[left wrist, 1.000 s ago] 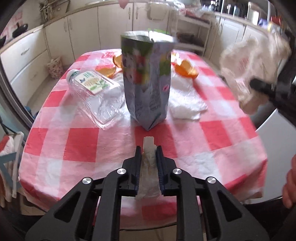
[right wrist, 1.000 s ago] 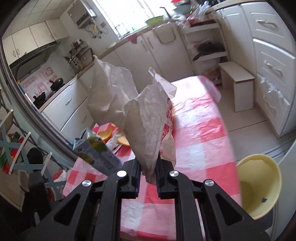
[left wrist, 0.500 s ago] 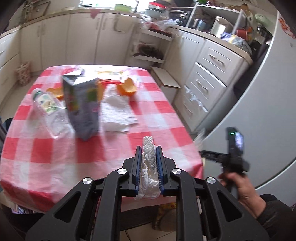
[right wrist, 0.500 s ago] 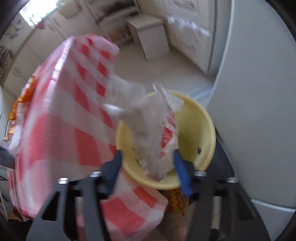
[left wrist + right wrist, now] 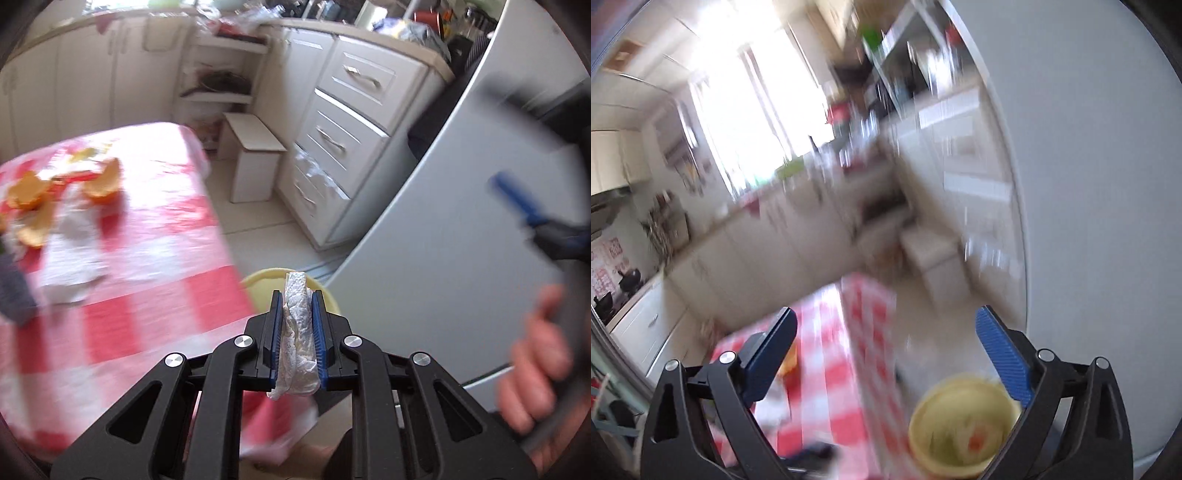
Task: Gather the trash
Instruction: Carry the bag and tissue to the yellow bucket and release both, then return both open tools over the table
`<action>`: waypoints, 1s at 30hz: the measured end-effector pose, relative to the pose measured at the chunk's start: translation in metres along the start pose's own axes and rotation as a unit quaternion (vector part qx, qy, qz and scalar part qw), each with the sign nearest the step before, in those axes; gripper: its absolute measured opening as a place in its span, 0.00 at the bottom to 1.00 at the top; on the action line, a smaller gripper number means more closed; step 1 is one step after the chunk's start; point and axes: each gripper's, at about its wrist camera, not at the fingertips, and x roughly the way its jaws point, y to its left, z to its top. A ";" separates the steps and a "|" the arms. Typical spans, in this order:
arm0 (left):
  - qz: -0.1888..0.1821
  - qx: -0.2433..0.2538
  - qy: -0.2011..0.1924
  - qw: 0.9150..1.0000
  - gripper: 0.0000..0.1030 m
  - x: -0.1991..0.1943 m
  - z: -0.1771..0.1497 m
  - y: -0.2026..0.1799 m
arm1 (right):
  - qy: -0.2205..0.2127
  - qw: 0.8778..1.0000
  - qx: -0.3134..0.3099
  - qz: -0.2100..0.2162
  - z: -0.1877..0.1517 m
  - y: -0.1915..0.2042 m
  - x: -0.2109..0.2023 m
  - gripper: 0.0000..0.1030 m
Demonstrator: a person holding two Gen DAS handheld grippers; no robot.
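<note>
My left gripper (image 5: pixel 297 295) is shut on a crumpled white paper napkin (image 5: pixel 297 332) and holds it over the near rim of the yellow bin (image 5: pixel 258 286) beside the table corner. My right gripper (image 5: pixel 886 325) is open and empty, raised above the yellow bin (image 5: pixel 960 428), which holds a white plastic bag with red print. In the left wrist view the right gripper's blue finger (image 5: pixel 515 201) shows blurred at the right, with the hand below it. Orange peels (image 5: pixel 101 182) and a white tissue (image 5: pixel 70 251) lie on the red checked tablecloth (image 5: pixel 155 229).
A grey fridge side (image 5: pixel 443 258) stands right of the bin. White drawers (image 5: pixel 340 147) and a small white stool (image 5: pixel 255 158) stand behind. A dark carton edge (image 5: pixel 13 291) shows at the far left of the table. Both views are motion-blurred.
My right gripper opened, let the plastic bag fall into the yellow bin and rose away. My left gripper swung right with the napkin, from over the table to the bin.
</note>
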 end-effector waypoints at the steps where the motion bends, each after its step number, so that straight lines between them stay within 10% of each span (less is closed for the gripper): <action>1: -0.001 -0.002 0.005 1.000 0.14 0.011 0.003 -0.005 | -0.017 1.000 -0.002 -0.001 0.002 0.000 -0.005 0.91; 6: 0.007 -0.018 0.043 0.999 0.15 0.088 0.011 -0.020 | -0.003 0.999 0.042 0.009 0.000 -0.025 0.008 0.91; 14: 0.023 -0.034 0.079 0.996 0.54 0.137 0.009 -0.021 | 0.001 0.998 0.068 0.008 0.008 -0.034 -0.019 0.91; 23: 0.104 -0.006 0.013 0.994 0.78 0.043 0.008 -0.003 | 0.012 0.998 0.051 0.024 0.005 -0.009 -0.014 0.91; 30: 0.214 0.009 -0.029 0.976 0.85 -0.056 -0.007 0.046 | 0.053 0.998 -0.003 0.044 -0.012 0.045 0.002 0.92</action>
